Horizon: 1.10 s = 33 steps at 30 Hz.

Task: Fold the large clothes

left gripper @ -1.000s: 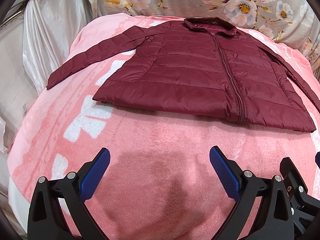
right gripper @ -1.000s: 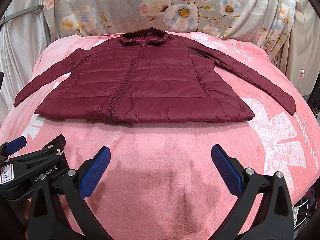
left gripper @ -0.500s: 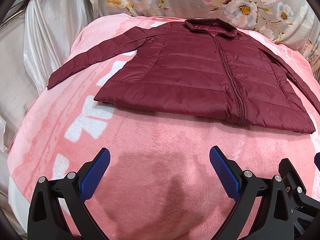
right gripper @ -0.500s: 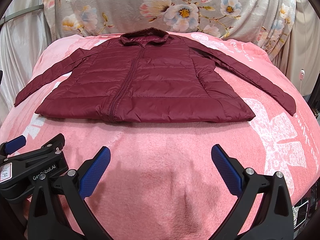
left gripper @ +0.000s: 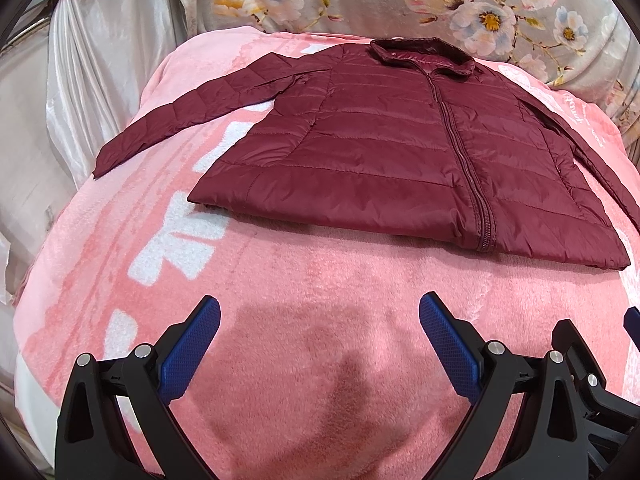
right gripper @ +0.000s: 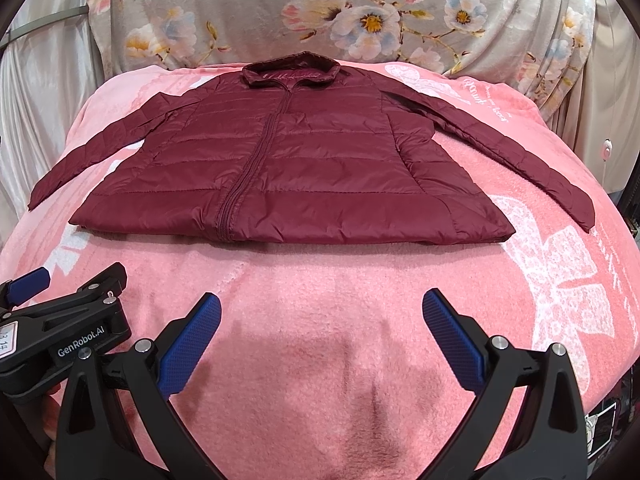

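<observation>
A maroon quilted jacket (left gripper: pixel 392 148) (right gripper: pixel 288 168) lies flat and zipped on a pink blanket (left gripper: pixel 320 300) (right gripper: pixel 320 280), collar at the far side, both sleeves spread outward. My left gripper (left gripper: pixel 319 320) hovers open over bare blanket, short of the jacket's near hem, with nothing between its blue pads. My right gripper (right gripper: pixel 321 316) is likewise open and empty, in front of the hem's middle. In the right wrist view the left gripper's black body (right gripper: pixel 60 328) shows at the lower left.
Floral fabric (right gripper: pixel 360 16) hangs behind the bed. Silvery drapes (left gripper: pixel 80 72) stand along the left side. The blanket carries white printed patterns (right gripper: pixel 560 264) on the right and falls away at its edges. A white cord switch (right gripper: pixel 607 148) hangs at the far right.
Both grippers have drifted very slightly; the jacket sits a touch lower in the left wrist view. Jaws stay open and the jacket has not been touched.
</observation>
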Available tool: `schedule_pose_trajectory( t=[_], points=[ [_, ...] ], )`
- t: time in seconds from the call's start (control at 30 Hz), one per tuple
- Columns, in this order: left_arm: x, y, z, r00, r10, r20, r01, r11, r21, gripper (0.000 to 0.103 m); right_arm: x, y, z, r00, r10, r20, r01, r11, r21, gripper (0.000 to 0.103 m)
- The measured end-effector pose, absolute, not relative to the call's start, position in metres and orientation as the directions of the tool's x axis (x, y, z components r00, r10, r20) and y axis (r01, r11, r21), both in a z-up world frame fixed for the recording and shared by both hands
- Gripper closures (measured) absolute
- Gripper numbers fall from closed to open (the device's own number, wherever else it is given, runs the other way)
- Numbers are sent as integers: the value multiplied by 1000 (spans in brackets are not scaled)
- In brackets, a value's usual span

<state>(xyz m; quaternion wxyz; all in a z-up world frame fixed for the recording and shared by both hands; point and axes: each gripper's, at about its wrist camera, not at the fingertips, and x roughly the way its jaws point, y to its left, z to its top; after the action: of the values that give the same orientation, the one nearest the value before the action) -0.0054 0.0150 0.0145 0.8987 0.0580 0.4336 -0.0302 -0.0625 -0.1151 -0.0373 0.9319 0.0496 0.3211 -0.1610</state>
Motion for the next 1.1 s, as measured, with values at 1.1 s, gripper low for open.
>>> schedule_pose_trajectory(
  t=[1.1],
  points=[
    [107, 76, 16, 616, 148, -774, -132, 988, 83, 6, -86, -531, -67, 704, -402, -586, 703, 277, 655, 5]
  ],
)
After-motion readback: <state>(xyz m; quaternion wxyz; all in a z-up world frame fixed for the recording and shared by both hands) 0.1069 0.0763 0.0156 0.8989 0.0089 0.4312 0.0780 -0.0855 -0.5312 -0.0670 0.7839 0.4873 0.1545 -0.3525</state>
